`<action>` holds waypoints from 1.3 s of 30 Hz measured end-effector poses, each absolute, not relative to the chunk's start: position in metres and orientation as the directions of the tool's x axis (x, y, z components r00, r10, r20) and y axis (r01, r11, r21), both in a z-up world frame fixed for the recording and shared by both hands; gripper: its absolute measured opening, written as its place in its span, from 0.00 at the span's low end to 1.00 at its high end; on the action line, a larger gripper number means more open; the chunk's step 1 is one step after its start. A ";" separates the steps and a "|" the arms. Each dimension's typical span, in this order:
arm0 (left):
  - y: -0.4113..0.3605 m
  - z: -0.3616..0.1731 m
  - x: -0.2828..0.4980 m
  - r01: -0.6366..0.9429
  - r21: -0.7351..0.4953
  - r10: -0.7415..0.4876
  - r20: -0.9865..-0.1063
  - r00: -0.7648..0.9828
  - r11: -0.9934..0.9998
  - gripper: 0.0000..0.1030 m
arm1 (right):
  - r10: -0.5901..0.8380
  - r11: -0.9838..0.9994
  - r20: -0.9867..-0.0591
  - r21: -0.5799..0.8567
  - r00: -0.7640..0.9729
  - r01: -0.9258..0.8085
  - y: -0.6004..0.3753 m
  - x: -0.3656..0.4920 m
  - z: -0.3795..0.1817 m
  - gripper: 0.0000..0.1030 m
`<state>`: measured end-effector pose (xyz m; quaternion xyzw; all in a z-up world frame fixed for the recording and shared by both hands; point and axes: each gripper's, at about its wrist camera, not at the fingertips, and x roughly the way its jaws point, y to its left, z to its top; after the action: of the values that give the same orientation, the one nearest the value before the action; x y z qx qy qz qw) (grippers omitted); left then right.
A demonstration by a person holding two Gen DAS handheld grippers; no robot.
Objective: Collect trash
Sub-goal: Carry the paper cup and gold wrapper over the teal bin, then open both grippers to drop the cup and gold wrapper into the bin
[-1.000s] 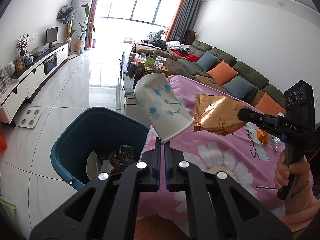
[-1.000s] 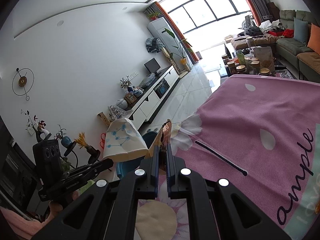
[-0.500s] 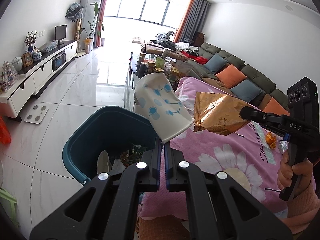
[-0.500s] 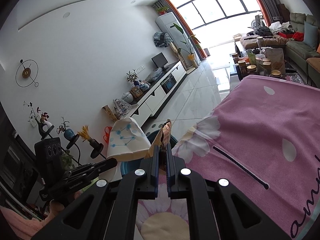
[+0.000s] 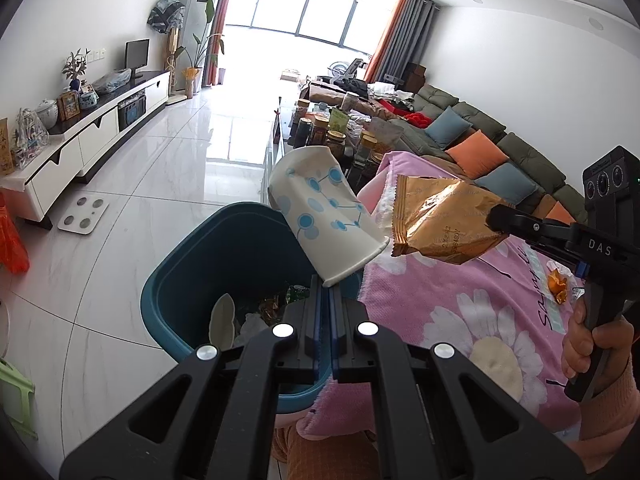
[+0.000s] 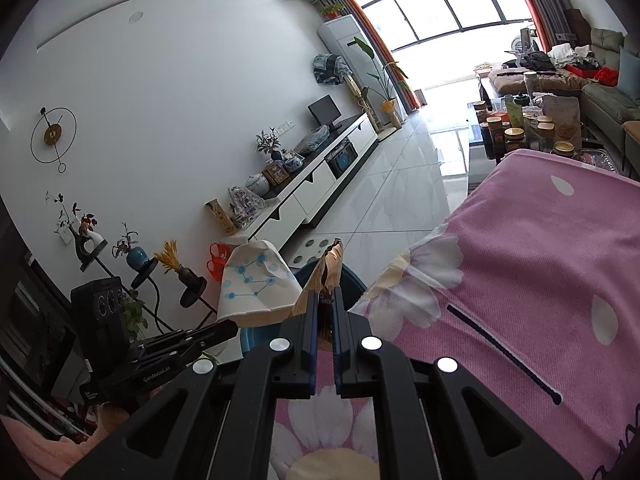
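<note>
My left gripper [image 5: 325,286] is shut on the rim of a crumpled white paper cup [image 5: 320,220] with blue dots, held above a teal trash bin [image 5: 208,256] that has trash inside. My right gripper [image 6: 326,294] is shut on a gold foil snack wrapper [image 5: 442,222], held beside the cup over the table's edge. From the right wrist view the wrapper [image 6: 328,272] shows edge-on, with the cup [image 6: 256,276] and left gripper [image 6: 224,330] to its left and the bin [image 6: 356,282] partly hidden behind them.
A table under a pink flowered cloth [image 5: 460,300] lies right of the bin, with a small orange wrapper [image 5: 556,282] on it. Jars [image 5: 336,140] crowd a low table beyond. A sofa [image 5: 500,152] lines the right wall, a TV cabinet [image 5: 100,128] the left.
Both grippers, still holding the cup and the wrapper, have moved left toward the bin; the bin now sits closer under the cup.
</note>
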<state>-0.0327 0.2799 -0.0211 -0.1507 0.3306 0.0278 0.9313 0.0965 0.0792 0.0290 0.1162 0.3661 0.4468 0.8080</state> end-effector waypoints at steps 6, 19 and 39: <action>0.285 -0.027 -0.030 -0.169 -0.260 -0.038 -0.638 0.769 0.951 0.04 | 0.804 0.572 -0.503 0.504 0.318 -0.648 0.093 0.098 0.029 0.05; 0.293 -0.039 -0.022 -0.205 -0.242 -0.007 -0.662 0.749 0.948 0.04 | 0.787 0.582 -0.538 0.484 0.302 -0.654 0.115 0.106 0.029 0.05; 0.321 -0.071 0.005 -0.267 -0.186 0.045 -0.737 0.675 0.945 0.04 | 0.720 0.608 -0.645 0.410 0.256 -0.679 0.177 0.118 0.010 0.05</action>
<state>0.0045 0.3207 -0.0711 -0.1408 0.3939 0.0864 0.9042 0.1183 0.1766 0.0105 0.0245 0.4206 0.4418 0.7920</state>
